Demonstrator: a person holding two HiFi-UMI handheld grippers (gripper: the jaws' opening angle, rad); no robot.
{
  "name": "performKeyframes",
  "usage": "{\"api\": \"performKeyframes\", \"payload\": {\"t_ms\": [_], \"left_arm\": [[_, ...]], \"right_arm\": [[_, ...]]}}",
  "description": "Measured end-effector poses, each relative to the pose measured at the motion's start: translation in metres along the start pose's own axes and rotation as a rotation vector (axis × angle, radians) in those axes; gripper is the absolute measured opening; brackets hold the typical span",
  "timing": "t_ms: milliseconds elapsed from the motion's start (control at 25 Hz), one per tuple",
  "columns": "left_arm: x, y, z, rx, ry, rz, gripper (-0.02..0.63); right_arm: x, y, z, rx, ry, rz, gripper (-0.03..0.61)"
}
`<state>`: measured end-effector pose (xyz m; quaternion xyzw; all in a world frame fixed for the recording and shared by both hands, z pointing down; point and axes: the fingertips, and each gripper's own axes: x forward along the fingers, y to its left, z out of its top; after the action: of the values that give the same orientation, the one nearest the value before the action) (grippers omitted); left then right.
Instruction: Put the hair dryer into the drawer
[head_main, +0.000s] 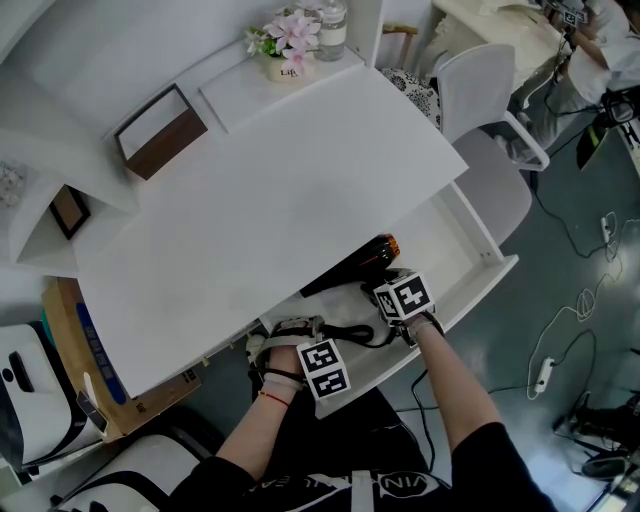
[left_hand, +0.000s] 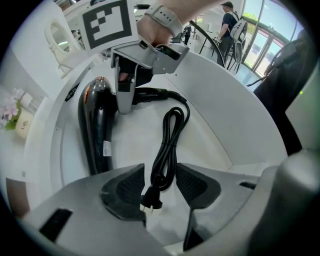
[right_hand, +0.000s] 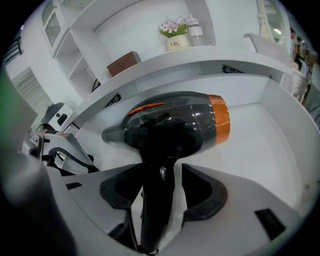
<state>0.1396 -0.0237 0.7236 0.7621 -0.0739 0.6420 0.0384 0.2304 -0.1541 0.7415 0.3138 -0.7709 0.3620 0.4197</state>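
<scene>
The black hair dryer (head_main: 352, 262) with an orange nozzle ring lies in the open white drawer (head_main: 472, 250), its barrel partly under the desk top. In the right gripper view its handle (right_hand: 157, 200) runs between the jaws of my right gripper (right_hand: 162, 187), with white showing beside it, so the jaws stand open. The bundled black cord (left_hand: 167, 145) trails across the drawer floor (left_hand: 210, 105). My left gripper (left_hand: 159, 185) points down over the cord's end, and the plug (left_hand: 150, 202) sits loose between its open pads. Both grippers (head_main: 290, 335) (head_main: 392, 312) hang at the drawer's front.
The white desk top (head_main: 250, 210) overhangs the drawer's rear. A brown box (head_main: 160, 130), flowers (head_main: 290, 35) and a bottle (head_main: 330, 25) stand at the desk's back. A white chair (head_main: 490, 130) is at the right, a cardboard box (head_main: 80, 350) at the left, cables on the floor.
</scene>
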Motion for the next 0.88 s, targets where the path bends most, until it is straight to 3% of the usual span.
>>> {"api": "performKeyframes", "payload": {"t_ms": [520, 680, 800, 880], "left_arm": [[-0.023, 0.012, -0.004, -0.020, -0.048, 0.083, 0.183], [-0.034, 0.016, 0.001, -0.056, -0.098, 0.104, 0.152], [-0.047, 0.023, 0.005, -0.078, -0.150, 0.157, 0.030], [-0.055, 0.027, 0.006, -0.095, -0.178, 0.183, 0.008]], "right_arm": [[-0.035, -0.002, -0.008, -0.087, 0.063, -0.093, 0.222], [-0.050, 0.001, -0.006, -0.114, 0.047, -0.135, 0.099], [-0.061, 0.007, -0.003, -0.105, 0.005, -0.148, 0.019], [-0.068, 0.014, -0.001, -0.095, -0.031, -0.142, 0.005]]}}
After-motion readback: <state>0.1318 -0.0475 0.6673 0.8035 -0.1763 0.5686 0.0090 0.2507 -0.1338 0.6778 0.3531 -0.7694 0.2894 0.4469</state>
